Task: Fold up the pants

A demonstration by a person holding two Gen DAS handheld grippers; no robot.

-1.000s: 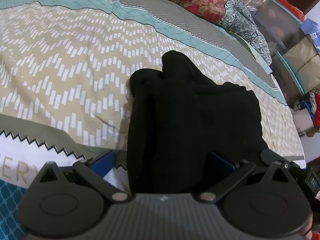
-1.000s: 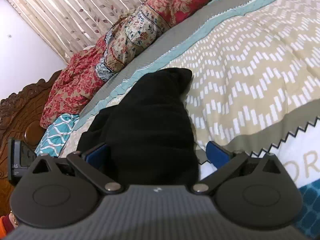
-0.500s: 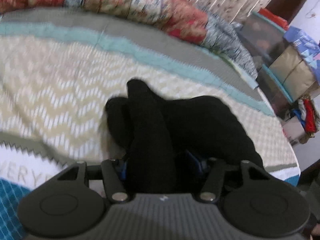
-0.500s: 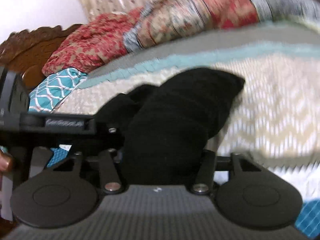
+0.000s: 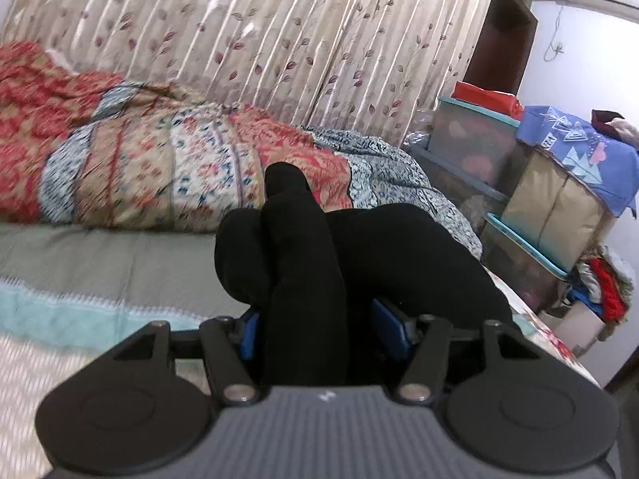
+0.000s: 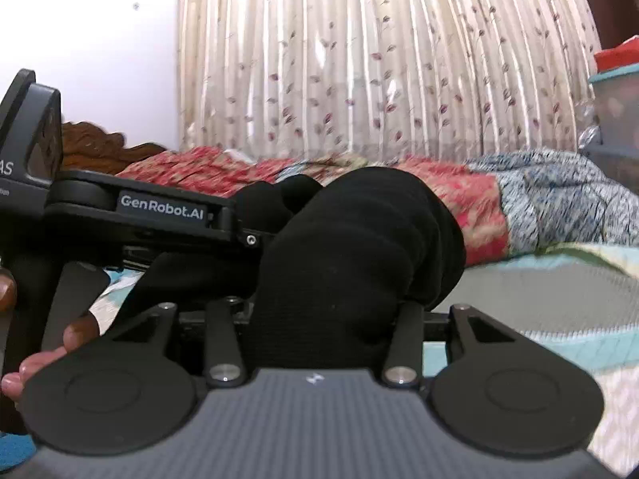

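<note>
Two claws clamping black pants [image 5: 303, 263], thick bunched folds

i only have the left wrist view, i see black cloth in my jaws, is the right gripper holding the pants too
Observer: Yes. In the right wrist view the right gripper is shut on a thick bunch of the black pants.
Operator: where is my gripper relative to it
Observer: The left gripper shows side-on at the left of that view, close beside the right one, its tip buried in the same bundle.
Operator: anything over on that side i cant see
Observer: A carved wooden headboard stands behind the floral quilt, against a plain white wall.
Operator: is my hand visible there
Observer: Yes, the fingers on the left gripper's handle show at the lower left edge.
</note>
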